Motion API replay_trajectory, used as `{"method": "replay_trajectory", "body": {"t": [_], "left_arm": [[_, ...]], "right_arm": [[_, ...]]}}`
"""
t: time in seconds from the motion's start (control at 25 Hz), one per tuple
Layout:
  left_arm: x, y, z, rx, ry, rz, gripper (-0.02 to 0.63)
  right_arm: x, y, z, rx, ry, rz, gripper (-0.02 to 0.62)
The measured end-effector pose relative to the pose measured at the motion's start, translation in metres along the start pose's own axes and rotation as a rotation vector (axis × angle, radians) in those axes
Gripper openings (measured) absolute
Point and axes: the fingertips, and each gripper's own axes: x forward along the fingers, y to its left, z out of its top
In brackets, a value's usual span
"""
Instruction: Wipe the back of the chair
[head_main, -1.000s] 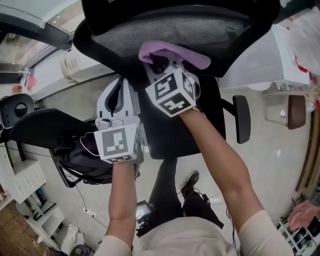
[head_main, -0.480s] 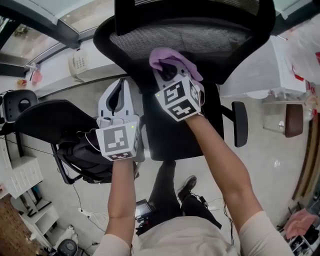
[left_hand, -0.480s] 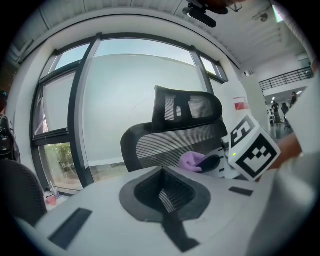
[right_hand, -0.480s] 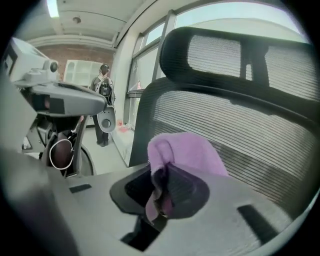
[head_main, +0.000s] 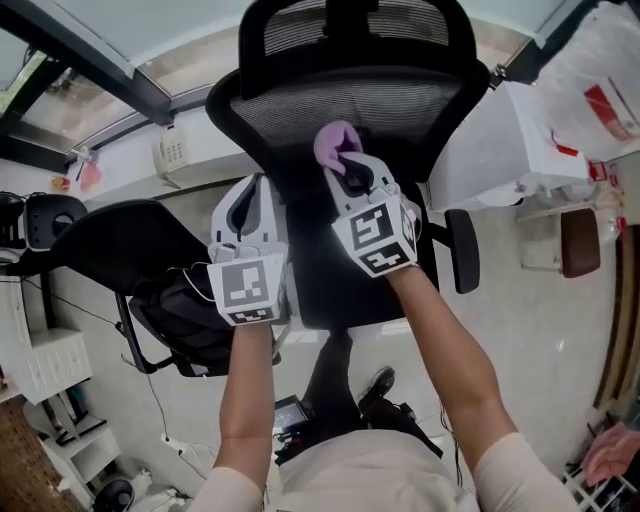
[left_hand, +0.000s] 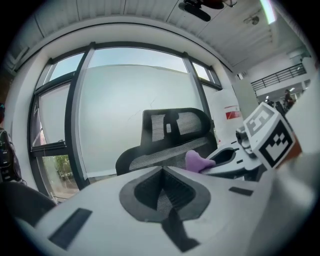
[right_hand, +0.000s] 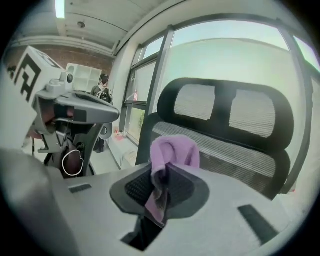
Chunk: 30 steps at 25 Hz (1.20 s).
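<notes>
A black mesh office chair (head_main: 360, 105) with a headrest stands in front of me, its back facing me. My right gripper (head_main: 345, 165) is shut on a purple cloth (head_main: 336, 142), which is bunched against the middle of the mesh back. In the right gripper view the cloth (right_hand: 172, 150) hangs pinched between the jaws of the right gripper (right_hand: 162, 185), just before the chair back (right_hand: 235, 150). My left gripper (head_main: 247, 182) hovers lower left of the cloth, beside the chair's edge, shut on nothing. Seen from the left gripper (left_hand: 162, 172), the chair (left_hand: 172, 132) and the cloth (left_hand: 196, 161) lie ahead.
A second black chair (head_main: 100, 245) with a dark bag (head_main: 185, 320) stands close on the left. A white phone (head_main: 172, 152) sits on the window sill. A white unit (head_main: 505, 150) and a plastic bag (head_main: 600, 80) are on the right. The chair's armrest (head_main: 463, 250) juts right.
The cloth has gone from spread wide along the mesh back to a small bunch. Both grippers have risen with the view, and the headrest has come into sight.
</notes>
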Motion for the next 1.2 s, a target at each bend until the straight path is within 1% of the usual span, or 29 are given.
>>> {"method": "replay_trajectory", "body": {"t": [0.32, 0.52, 0.76, 1.08, 1.2], "left_arm": [[-0.059, -0.033, 0.048, 0.036, -0.03, -0.04, 0.008], [-0.097, -0.048, 0.077, 0.043, -0.059, -0.046, 0.008], [-0.144, -0.062, 0.11, 0.067, -0.099, -0.051, 0.008], [-0.221, -0.081, 0.152, 0.078, -0.139, -0.054, 0.008], [-0.248, -0.087, 0.162, 0.087, -0.174, -0.051, 0.008]], "right_arm": [[-0.102, 0.001, 0.043, -0.001, -0.061, -0.046, 0.049], [-0.166, 0.008, 0.07, 0.008, -0.12, -0.069, 0.049], [-0.233, 0.021, 0.091, -0.023, -0.159, -0.092, 0.049], [-0.32, 0.055, 0.119, -0.051, -0.214, -0.104, 0.049], [-0.351, 0.071, 0.128, -0.036, -0.242, -0.099, 0.046]]}}
